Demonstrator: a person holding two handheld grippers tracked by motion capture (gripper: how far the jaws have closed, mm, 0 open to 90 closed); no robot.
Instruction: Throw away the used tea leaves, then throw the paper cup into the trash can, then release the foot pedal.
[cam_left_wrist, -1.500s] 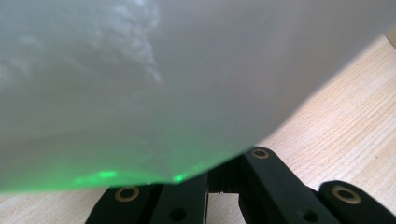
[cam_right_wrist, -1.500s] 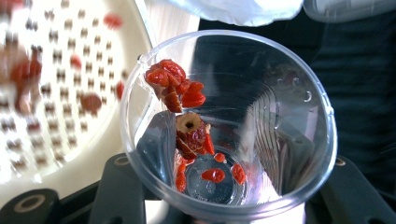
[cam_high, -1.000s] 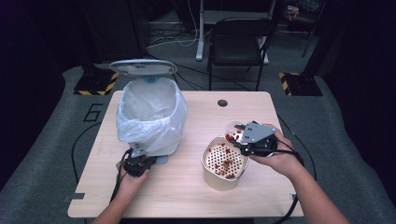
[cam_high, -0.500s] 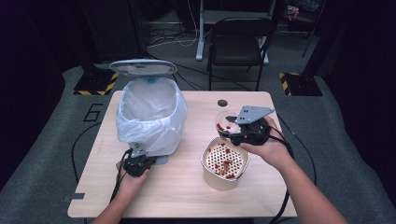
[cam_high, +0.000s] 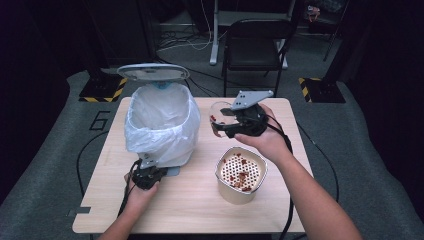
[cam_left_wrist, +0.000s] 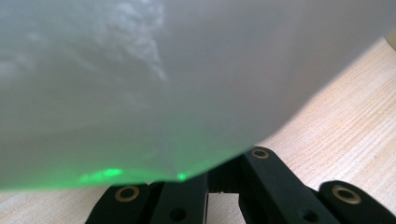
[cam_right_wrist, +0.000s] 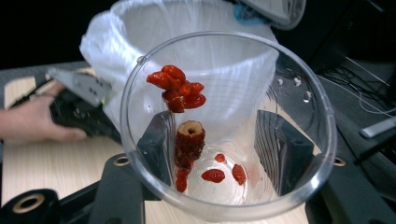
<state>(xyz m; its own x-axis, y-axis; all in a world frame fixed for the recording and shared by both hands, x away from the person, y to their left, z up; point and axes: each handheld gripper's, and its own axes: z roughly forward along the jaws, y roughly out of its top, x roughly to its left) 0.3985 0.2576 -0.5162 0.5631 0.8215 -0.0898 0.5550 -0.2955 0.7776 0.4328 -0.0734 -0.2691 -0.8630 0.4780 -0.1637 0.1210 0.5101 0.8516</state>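
A clear plastic cup (cam_right_wrist: 224, 126) with red fruit bits stuck inside lies tilted on its side, mouth toward the camera. My right gripper (cam_right_wrist: 219, 144) is shut on it, its fingers (cam_right_wrist: 156, 140) showing through the wall. In the high view that cup (cam_high: 219, 117) hangs above the table just right of a bin lined with a white bag (cam_high: 157, 125), whose lid (cam_high: 152, 72) stands open. My left gripper (cam_high: 147, 176) rests low at the bin's base, its jaws close together under the bag (cam_left_wrist: 187, 84), tips hidden.
A cream container (cam_high: 240, 172) with a perforated insert holding red bits stands on the wooden table (cam_high: 200, 210), front right of the bin. A black chair (cam_high: 255, 45) sits behind the table. Cables trail off both sides.
My right gripper has lifted the cup from beside the cream container and carried it left and farther back toward the bin's mouth. The left gripper has stayed put.
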